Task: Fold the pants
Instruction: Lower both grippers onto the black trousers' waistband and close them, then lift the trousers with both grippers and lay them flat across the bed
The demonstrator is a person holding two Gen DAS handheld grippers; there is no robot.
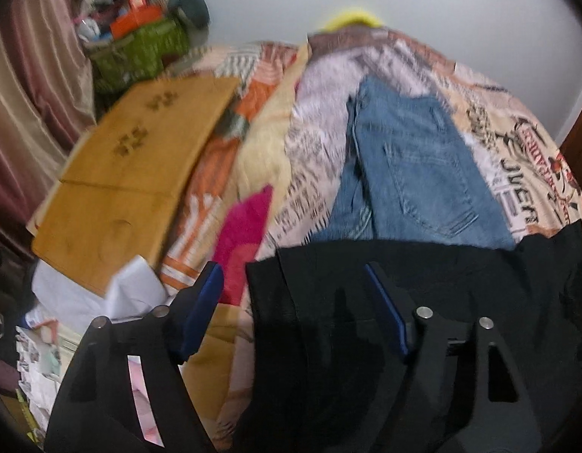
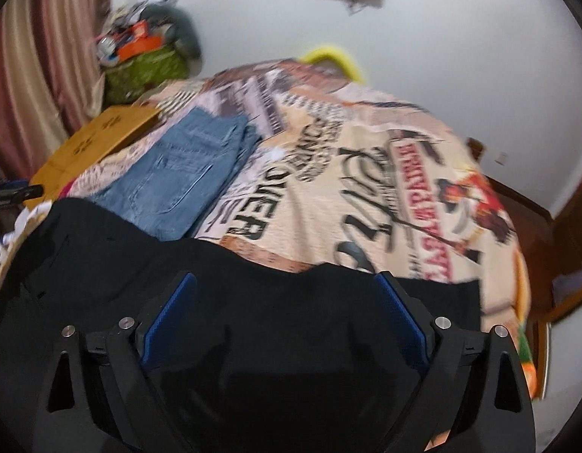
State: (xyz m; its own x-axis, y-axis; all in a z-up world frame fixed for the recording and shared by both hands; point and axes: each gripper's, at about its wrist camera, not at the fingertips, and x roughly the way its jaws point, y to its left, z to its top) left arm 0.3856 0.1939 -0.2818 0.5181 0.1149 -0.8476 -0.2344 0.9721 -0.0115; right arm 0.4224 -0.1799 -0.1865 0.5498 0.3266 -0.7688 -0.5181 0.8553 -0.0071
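Your left gripper (image 1: 294, 283) and right gripper (image 2: 285, 294) both have their fingers spread wide, pinching nothing, above the black pants (image 2: 253, 264) lying across the near edge of the printed bedspread (image 2: 366, 158). Blue jeans (image 1: 415, 166) lie just beyond, with a brown cardboard sheet (image 1: 140, 173) at far left.

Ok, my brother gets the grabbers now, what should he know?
Left gripper: open, over the left edge of the black pants, holding nothing.
Right gripper: open, above the same black pants, holding nothing.
The black pants lie spread at the near edge of the bed cover.
Done: the jeans already lie folded farther back on the bed.
Left: grab the black pants and fold them; no fold shows yet.
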